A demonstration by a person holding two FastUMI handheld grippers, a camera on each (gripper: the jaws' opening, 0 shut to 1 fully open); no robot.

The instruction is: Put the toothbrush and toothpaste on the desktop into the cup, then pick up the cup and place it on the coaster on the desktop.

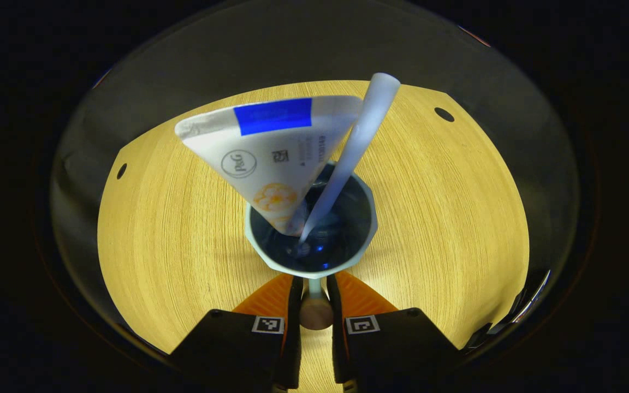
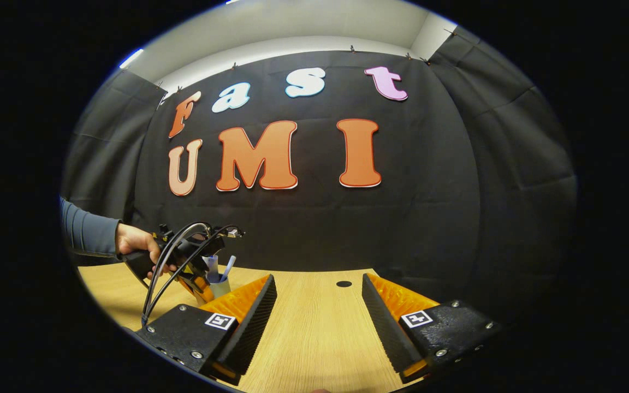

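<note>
Toothpaste first: white tube with a blue band and orange print (image 1: 271, 158), standing tilted in the pale blue faceted cup with a dark inside (image 1: 366, 218), crimped end up. Beside it in the same cup, leaning the other way, a translucent white toothbrush handle (image 1: 350, 155). Left tool (image 1: 314, 289) closed on the cup's near wall, one finger to either side of the rim, light wooden tabletop (image 1: 172, 229) all around below. Seen from the right gripper view: right tool (image 2: 319, 297) wide open, gripping nothing, level above the tabletop; far off to one side, a hand (image 2: 138, 245) in a grey sleeve holding the left tool at the cup (image 2: 219, 285).
</note>
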